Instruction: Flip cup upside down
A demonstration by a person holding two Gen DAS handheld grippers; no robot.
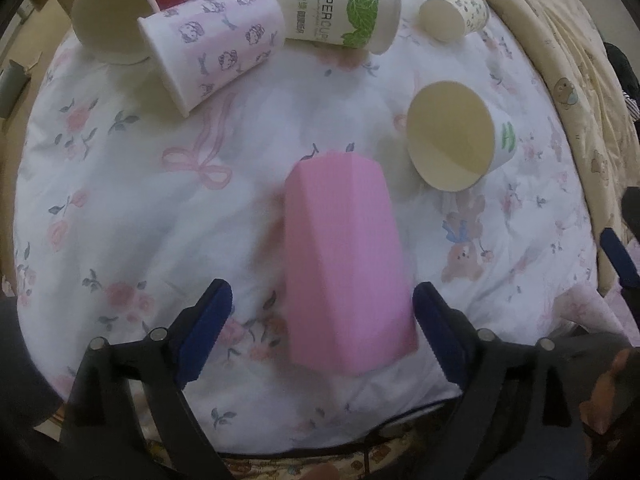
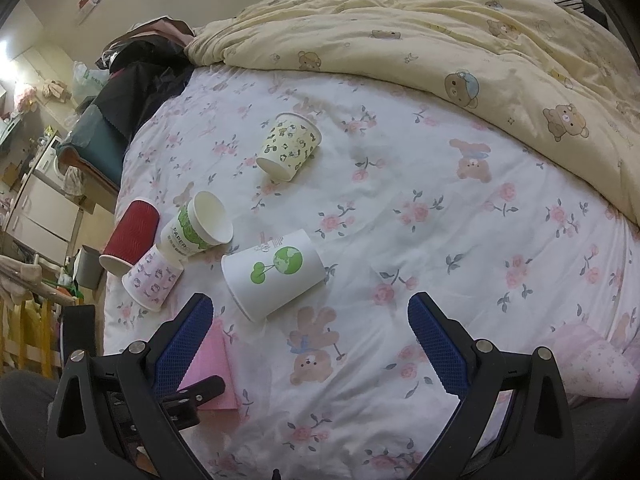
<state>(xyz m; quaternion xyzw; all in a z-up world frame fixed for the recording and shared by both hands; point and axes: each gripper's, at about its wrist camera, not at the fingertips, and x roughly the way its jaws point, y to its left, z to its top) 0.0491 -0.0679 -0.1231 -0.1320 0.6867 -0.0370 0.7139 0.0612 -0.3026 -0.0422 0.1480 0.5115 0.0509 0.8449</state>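
Right, the left gripper point(image 1: 322, 312) has its blue-padded jaws spread wide, and the pink cup point(image 1: 344, 264) sits between them on the floral bedsheet point(image 1: 120, 200). It stands narrow end away from the camera, wide end nearest, leaning slightly toward the right finger. The right pad looks to be just at the cup's wall, though I can't tell whether it touches; the left pad stands clear with sheet showing in the gap. Nothing is pinched.

Ahead of those jaws and off to the right, a white cup with green print point(image 1: 456, 136) lies on its side, mouth open toward the camera. Further ahead, a cluster on their sides: a red ribbed cup point(image 1: 132, 8) far left, a cup with purple cartoon print point(image 1: 212, 48) touching it, a PAPERCUP-lettered cup point(image 1: 336, 8) dead ahead, and a small patterned cup point(image 1: 456, 10) to the right.

Over to the right gripper point(image 2: 312, 344): jaws open wide too, holding nothing, bare sheet point(image 2: 440, 220) between them. The pink cup point(image 2: 208, 364) is just outside its left finger, partly hidden behind it. The green-globe cup point(image 2: 272, 276) lies tipped ahead, slightly left of centre. A yellow bear-print duvet point(image 2: 480, 40) is bunched up far ahead.
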